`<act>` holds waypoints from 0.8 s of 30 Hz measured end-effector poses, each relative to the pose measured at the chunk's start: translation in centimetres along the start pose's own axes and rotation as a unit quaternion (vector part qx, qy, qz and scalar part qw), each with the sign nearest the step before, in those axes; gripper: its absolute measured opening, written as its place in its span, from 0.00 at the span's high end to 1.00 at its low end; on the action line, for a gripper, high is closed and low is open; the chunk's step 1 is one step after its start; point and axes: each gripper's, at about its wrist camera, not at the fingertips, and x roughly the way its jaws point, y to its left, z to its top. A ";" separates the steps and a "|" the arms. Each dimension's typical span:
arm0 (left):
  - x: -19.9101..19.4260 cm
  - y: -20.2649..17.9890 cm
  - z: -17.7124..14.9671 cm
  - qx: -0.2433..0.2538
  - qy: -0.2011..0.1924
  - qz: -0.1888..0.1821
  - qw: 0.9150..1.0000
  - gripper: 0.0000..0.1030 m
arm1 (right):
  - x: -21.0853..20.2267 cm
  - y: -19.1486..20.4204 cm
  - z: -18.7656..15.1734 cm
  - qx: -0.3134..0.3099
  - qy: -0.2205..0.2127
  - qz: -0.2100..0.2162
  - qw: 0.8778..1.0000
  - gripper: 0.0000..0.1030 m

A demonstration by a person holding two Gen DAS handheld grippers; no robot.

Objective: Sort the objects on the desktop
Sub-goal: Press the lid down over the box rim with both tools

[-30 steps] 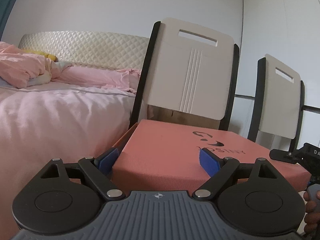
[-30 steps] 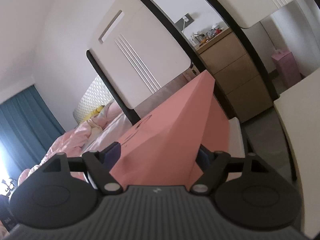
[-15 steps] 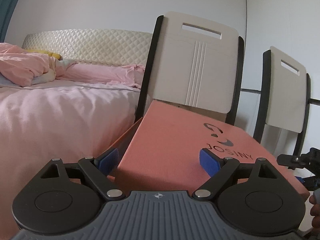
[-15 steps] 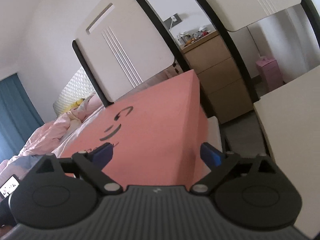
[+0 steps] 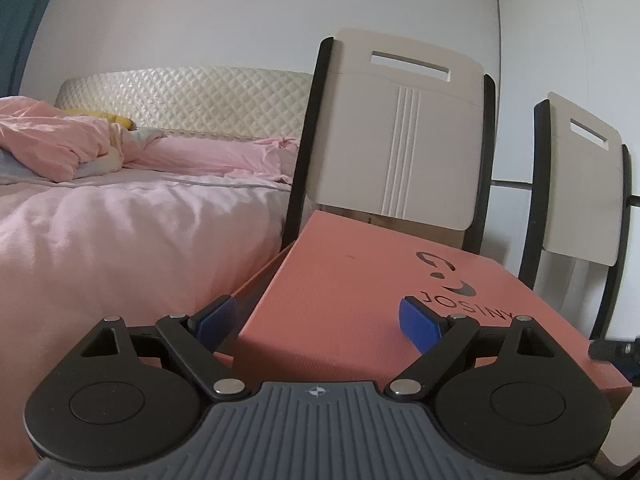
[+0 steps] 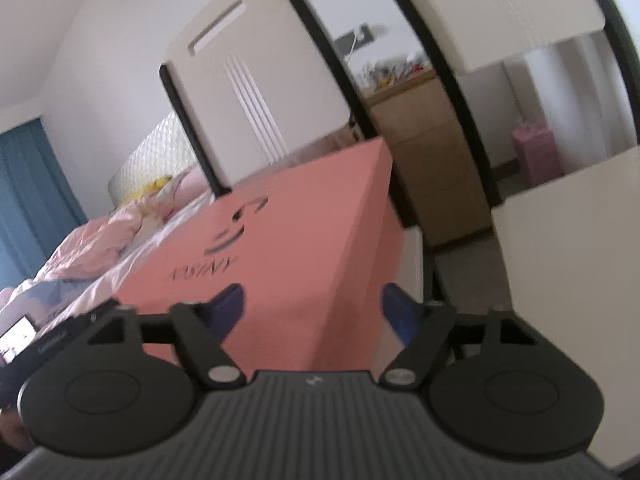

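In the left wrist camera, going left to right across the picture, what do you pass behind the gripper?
Bed with pink bedding → salmon-pink box in front of the nearer chair back → second chair back.

Salmon-pink cardboard box (image 5: 340, 308), black JOSINY logo on lid, lid raised at left edge, before chairs.

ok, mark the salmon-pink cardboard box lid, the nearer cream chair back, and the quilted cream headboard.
salmon-pink cardboard box lid (image 5: 352, 300), left wrist view, bare top face.
nearer cream chair back (image 5: 400, 140), left wrist view, centre panel by the grooves.
quilted cream headboard (image 5: 192, 100), left wrist view, quilted front.
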 end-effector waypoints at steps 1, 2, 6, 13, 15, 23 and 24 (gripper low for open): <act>-0.1 0.0 0.0 0.000 -0.003 0.002 1.000 0.12 | -0.2 0.0 -0.1 0.001 0.002 0.007 1.000 0.37; -0.2 -0.1 0.0 0.001 -0.006 0.005 1.000 0.12 | -0.3 0.1 -0.2 -0.001 0.003 0.011 1.000 0.39; -0.1 -0.3 -0.1 0.007 -0.001 0.001 1.000 0.13 | -0.4 0.2 -0.3 0.010 0.001 0.019 1.000 0.44; 0.3 0.5 0.3 -0.003 -0.006 0.037 0.999 0.13 | 0.6 1.5 -0.4 0.014 0.000 0.030 0.999 0.47; 0.6 0.7 0.4 0.001 -0.004 0.048 0.999 0.13 | 1.1 1.8 -0.5 0.016 0.004 0.033 0.999 0.47; 1.9 1.9 0.7 -0.010 0.027 0.070 0.997 0.13 | 2.8 2.7 -0.3 0.014 0.001 0.041 0.999 0.48; 1.9 1.8 0.7 -0.007 0.029 0.072 0.997 0.13 | 2.9 2.8 -0.3 0.012 0.000 0.039 0.999 0.48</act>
